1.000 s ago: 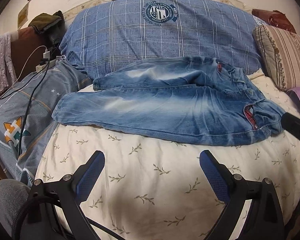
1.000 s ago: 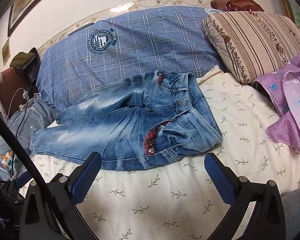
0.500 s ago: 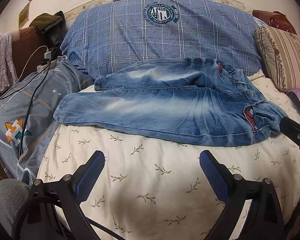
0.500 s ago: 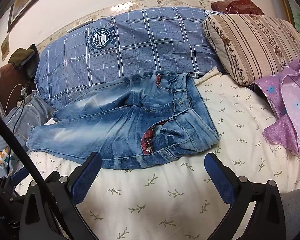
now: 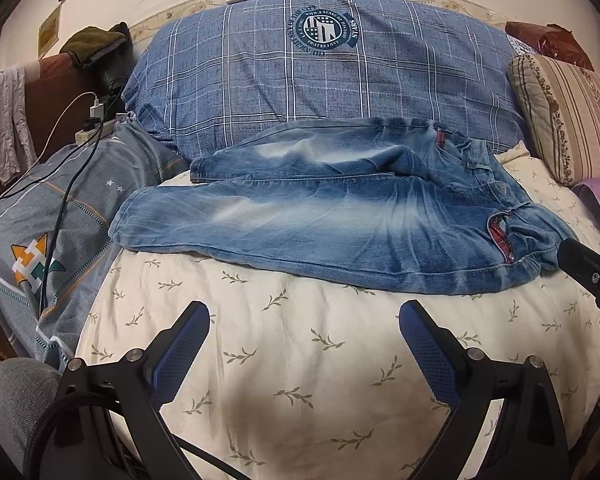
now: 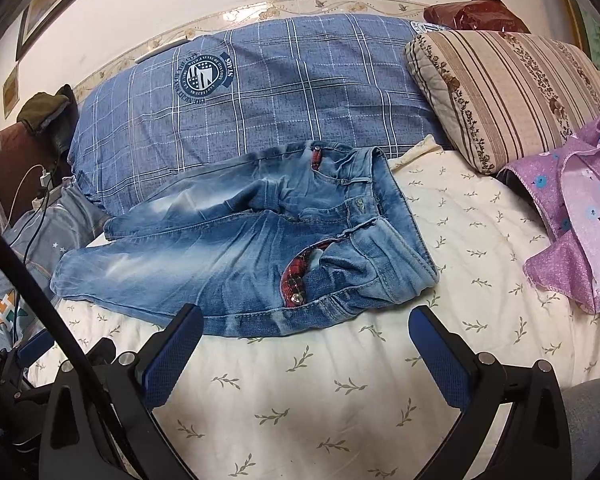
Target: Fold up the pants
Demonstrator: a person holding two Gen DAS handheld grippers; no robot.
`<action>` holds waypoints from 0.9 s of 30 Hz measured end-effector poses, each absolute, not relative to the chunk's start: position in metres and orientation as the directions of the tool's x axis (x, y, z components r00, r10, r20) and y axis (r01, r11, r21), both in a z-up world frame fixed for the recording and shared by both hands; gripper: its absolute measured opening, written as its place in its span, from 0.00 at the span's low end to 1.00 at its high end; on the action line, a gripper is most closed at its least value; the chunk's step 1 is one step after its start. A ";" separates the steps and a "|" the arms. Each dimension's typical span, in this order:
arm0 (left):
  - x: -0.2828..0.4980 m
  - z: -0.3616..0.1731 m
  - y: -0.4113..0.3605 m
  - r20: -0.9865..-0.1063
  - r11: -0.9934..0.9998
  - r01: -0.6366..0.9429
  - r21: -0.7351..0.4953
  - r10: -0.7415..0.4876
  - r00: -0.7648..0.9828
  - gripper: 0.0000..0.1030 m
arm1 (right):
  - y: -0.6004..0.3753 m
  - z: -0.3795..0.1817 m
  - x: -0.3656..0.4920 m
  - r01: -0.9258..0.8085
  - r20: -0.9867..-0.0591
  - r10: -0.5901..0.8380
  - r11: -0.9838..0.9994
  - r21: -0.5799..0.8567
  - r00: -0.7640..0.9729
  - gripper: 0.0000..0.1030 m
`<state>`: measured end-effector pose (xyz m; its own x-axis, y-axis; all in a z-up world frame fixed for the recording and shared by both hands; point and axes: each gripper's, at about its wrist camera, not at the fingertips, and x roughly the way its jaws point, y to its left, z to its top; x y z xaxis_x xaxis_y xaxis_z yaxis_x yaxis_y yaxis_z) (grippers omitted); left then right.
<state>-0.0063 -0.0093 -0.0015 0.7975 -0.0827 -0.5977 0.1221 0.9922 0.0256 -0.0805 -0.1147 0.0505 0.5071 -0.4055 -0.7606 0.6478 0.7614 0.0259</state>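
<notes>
Faded blue jeans (image 5: pixel 332 216) lie flat across the bed, legs to the left, waist to the right, one leg beside the other. They also show in the right wrist view (image 6: pixel 244 256), with a red plaid pocket lining (image 6: pixel 298 276). My left gripper (image 5: pixel 304 328) is open and empty, hovering over the sheet short of the jeans' near edge. My right gripper (image 6: pixel 306 336) is open and empty, just short of the near hem by the waist; part of it shows at the right of the left wrist view (image 5: pixel 588 276).
A cream leaf-print sheet (image 5: pixel 300 344) covers the bed. A big blue checked pillow (image 5: pixel 324 76) lies behind the jeans, a striped pillow (image 6: pixel 508 92) and purple cloth (image 6: pixel 576 216) at right. A grey-blue pillow (image 5: pixel 56 220) with charger cables (image 5: pixel 72 148) lies left.
Both grippers have moved slightly closer to the jeans and drifted right a little. Both stay open. The jeans have not moved.
</notes>
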 end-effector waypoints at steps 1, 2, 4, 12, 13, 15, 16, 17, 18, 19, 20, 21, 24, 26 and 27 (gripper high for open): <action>-0.006 -0.001 -0.009 -0.598 0.992 0.122 0.024 -0.084 0.797 0.94 | -0.115 0.050 -0.081 0.648 -0.761 -0.406 0.761 0.025 0.506 1.00; -0.006 -0.001 -0.009 -0.598 0.992 0.123 0.024 -0.084 0.797 0.94 | -0.115 0.050 -0.081 0.648 -0.761 -0.406 0.761 0.025 0.506 1.00; -0.006 -0.001 -0.009 -0.598 0.992 0.123 0.024 -0.084 0.797 0.94 | -0.115 0.050 -0.080 0.648 -0.761 -0.406 0.761 0.025 0.506 1.00; -0.006 -0.001 -0.008 -0.596 0.992 0.123 0.024 -0.084 0.798 0.94 | -0.115 0.050 -0.080 0.648 -0.763 -0.406 0.761 0.024 0.504 1.00; -0.006 -0.001 -0.008 -0.596 0.992 0.123 0.024 -0.085 0.798 0.94 | -0.114 0.050 -0.080 0.648 -0.762 -0.406 0.761 0.024 0.504 1.00; -0.007 0.000 -0.007 -0.595 0.992 0.123 0.023 -0.085 0.799 0.94 | -0.114 0.050 -0.080 0.648 -0.761 -0.408 0.761 0.022 0.505 1.00; -0.006 -0.001 -0.008 -0.595 0.992 0.123 0.023 -0.085 0.799 0.94 | -0.114 0.050 -0.080 0.648 -0.760 -0.408 0.761 0.022 0.505 1.00; -0.006 -0.001 -0.008 -0.595 0.992 0.123 0.023 -0.085 0.799 0.94 | -0.114 0.050 -0.080 0.648 -0.761 -0.408 0.762 0.022 0.505 1.00; -0.006 -0.001 -0.008 -0.596 0.992 0.123 0.024 -0.084 0.798 0.94 | -0.114 0.050 -0.080 0.648 -0.761 -0.408 0.761 0.021 0.505 1.00; -0.006 -0.001 -0.008 -0.598 0.992 0.123 0.025 -0.084 0.797 0.94 | -0.114 0.050 -0.080 0.648 -0.760 -0.408 0.761 0.022 0.505 1.00; -0.007 0.000 -0.007 -0.597 0.992 0.123 0.024 -0.085 0.798 0.94 | -0.114 0.051 -0.080 0.648 -0.760 -0.408 0.761 0.022 0.505 1.00; -0.007 0.000 -0.007 -0.596 0.992 0.123 0.023 -0.085 0.799 0.94 | -0.114 0.050 -0.080 0.648 -0.760 -0.409 0.761 0.022 0.506 1.00; -0.008 0.001 -0.007 -0.594 0.992 0.123 0.023 -0.086 0.800 0.94 | -0.114 0.050 -0.080 0.648 -0.761 -0.408 0.761 0.021 0.505 1.00; -0.008 0.001 -0.007 -0.596 0.992 0.123 0.024 -0.085 0.798 0.94 | -0.114 0.050 -0.080 0.649 -0.762 -0.409 0.761 0.019 0.502 1.00; -0.008 0.001 -0.007 -0.596 0.992 0.123 0.024 -0.084 0.798 0.94 | -0.114 0.050 -0.080 0.649 -0.762 -0.408 0.761 0.020 0.502 1.00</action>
<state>-0.0081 -0.0075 0.0006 0.7984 -0.0845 -0.5961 0.1230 0.9921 0.0242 -0.0802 -0.1143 0.0502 0.5021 -0.4083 -0.7624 0.6487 0.7608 0.0197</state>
